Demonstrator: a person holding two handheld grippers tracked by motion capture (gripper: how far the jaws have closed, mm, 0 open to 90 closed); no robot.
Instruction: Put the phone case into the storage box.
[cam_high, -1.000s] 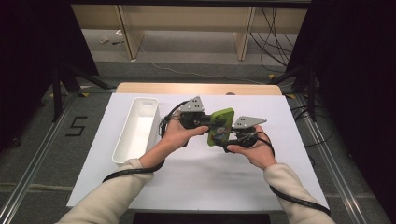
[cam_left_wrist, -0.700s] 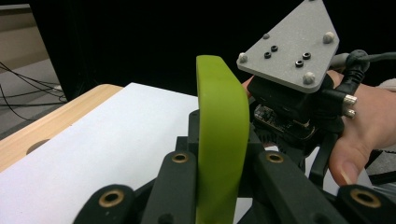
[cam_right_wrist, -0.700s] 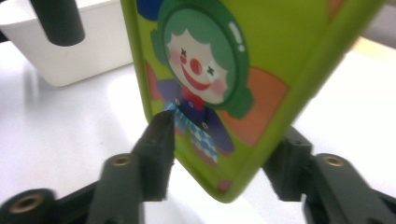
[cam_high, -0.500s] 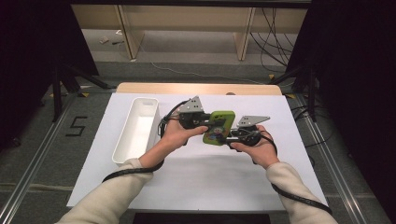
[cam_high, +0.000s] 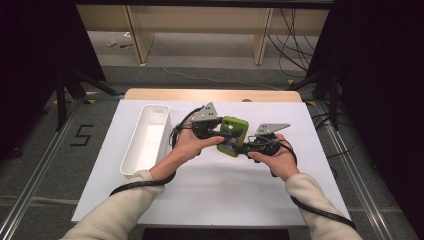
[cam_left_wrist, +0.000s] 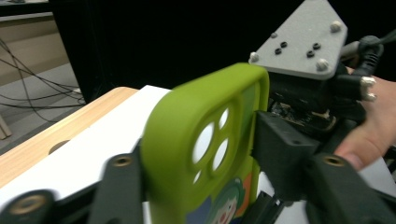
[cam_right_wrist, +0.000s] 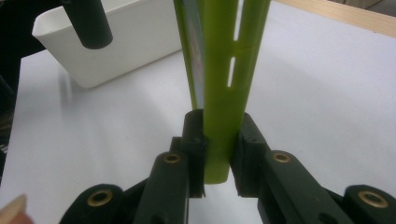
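Above the white sheet (cam_high: 210, 185), a person passes a green phone case (cam_high: 233, 135) from one gripper to the other. Nearest the person, the right gripper (cam_high: 242, 148) pinches the case's lower edge; in its own view the two black jaws press flat on either side of the thin green shell (cam_right_wrist: 219, 116), having just been closing on it. The left gripper (cam_high: 216, 135) sits just left of the case, its jaws having just been opening, one pad now apart from the camera-hole end (cam_left_wrist: 210, 144). The case stands on edge, its long axis running away from the right gripper. Farther left of the case lies the white bin (cam_high: 147, 140), well apart, its long side parallel to the sheet's edge.
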